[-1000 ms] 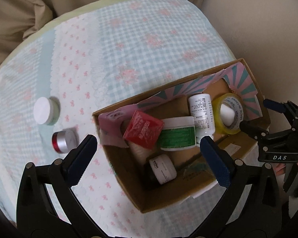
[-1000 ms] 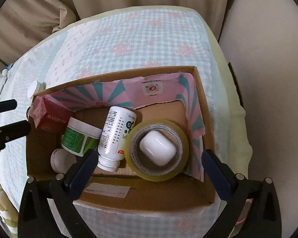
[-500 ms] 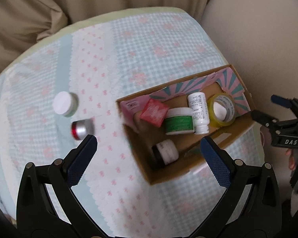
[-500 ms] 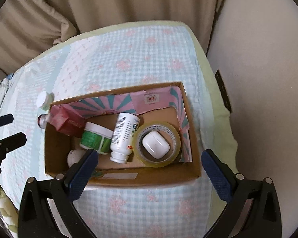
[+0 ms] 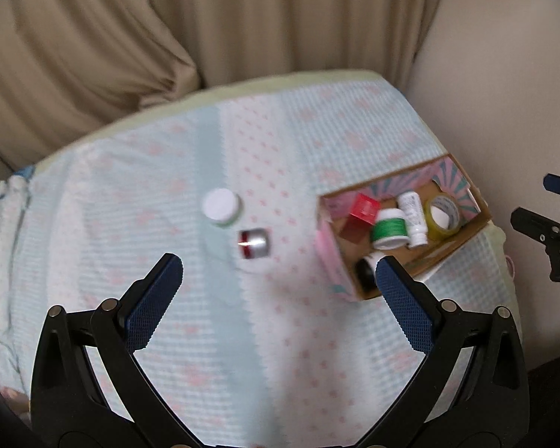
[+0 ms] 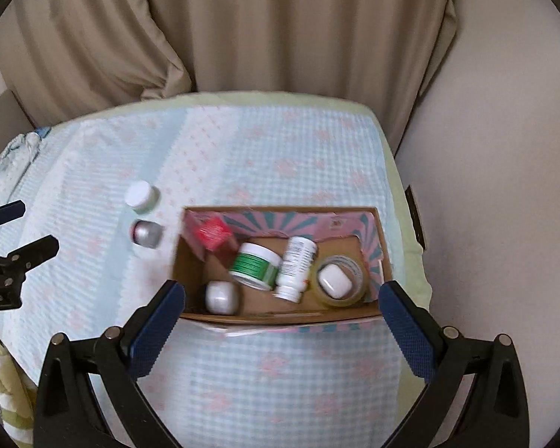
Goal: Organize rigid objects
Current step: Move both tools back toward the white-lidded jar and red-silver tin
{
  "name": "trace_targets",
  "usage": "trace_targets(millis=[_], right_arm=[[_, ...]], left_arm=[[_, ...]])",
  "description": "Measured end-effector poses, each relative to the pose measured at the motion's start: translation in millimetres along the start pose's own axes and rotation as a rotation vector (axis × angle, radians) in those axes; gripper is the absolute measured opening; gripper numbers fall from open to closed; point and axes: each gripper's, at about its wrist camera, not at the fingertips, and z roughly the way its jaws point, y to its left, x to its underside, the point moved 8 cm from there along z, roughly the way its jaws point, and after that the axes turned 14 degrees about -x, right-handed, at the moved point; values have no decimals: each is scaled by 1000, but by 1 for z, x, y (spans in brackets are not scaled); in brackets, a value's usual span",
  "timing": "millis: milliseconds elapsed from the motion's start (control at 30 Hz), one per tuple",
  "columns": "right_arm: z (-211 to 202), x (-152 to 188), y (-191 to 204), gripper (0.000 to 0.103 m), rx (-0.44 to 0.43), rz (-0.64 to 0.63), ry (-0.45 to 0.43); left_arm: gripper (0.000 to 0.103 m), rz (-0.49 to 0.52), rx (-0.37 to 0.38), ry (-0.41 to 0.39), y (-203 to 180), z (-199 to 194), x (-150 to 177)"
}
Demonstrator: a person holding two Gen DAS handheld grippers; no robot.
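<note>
A cardboard box (image 6: 373, 310) (image 5: 463, 239) sits at the bed's right side. It holds a red box (image 6: 213, 232), a green-labelled jar (image 6: 255, 266), a white bottle (image 6: 295, 268), a tape roll (image 6: 341, 280) with a white case (image 6: 333, 280) inside it, and a small white-lidded jar (image 6: 220, 296). A white-lidded jar (image 5: 221, 206) (image 6: 141, 195) and a silver-and-red jar (image 5: 254, 242) (image 6: 145, 233) lie on the quilt left of the box. My left gripper (image 5: 278, 274) is open and empty, above the quilt. My right gripper (image 6: 280, 300) is open and empty, above the box's near side.
The bed has a pale blue and pink checked quilt (image 5: 287, 142). Beige curtains (image 6: 242, 26) hang behind it and a wall (image 6: 504, 149) stands to the right. Crumpled fabric (image 6: 18, 149) lies at the bed's far left.
Both grippers have pulled back and up from the box, so it looks smaller and more of the bed and curtains shows. The left view has swung left toward the two loose jars.
</note>
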Motion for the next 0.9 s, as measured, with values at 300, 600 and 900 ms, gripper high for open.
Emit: trace_targets(millis=[300,600,900], right_arm=[[-21,1,104,103,-19,59,-70],[2,2,195,103,-11,77,-110],[75,4,240,103,-19,146,-107]], left_arm=[[103,41,-3,-109,91,-34,8],[103,52,77,-101,163,0,13],[103,145,171,-89,170,91,0]])
